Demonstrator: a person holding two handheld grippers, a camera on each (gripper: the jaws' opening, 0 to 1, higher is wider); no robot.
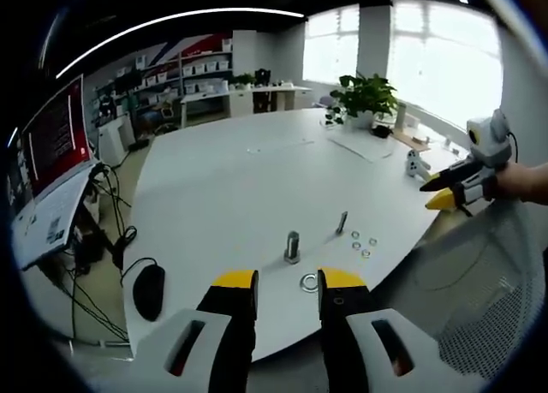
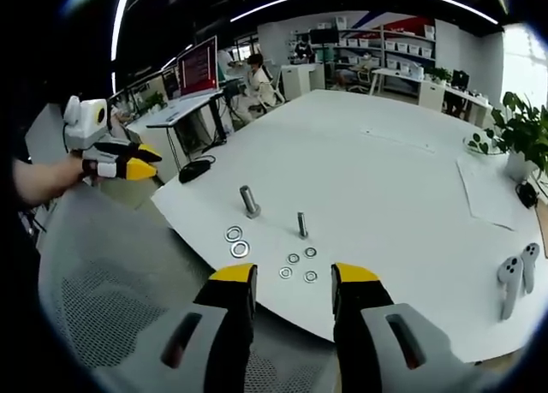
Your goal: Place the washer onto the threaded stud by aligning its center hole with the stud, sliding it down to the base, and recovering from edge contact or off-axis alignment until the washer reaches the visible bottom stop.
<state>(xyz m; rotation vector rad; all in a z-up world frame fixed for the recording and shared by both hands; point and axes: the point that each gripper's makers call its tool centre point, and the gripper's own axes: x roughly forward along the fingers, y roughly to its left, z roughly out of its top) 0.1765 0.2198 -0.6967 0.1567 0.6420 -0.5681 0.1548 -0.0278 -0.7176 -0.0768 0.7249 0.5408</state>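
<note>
nothing started yet: both studs (image 2: 249,201) bare, washers (image 2: 239,249) flat on the table (image 2: 385,179) beside them. left gripper (image 1: 287,282) and right gripper (image 2: 293,275) hover, jaws spread, empty.

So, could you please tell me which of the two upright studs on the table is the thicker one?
The thicker stud stands beside the two large washers; the thin stud stands by the four small washers.
</note>
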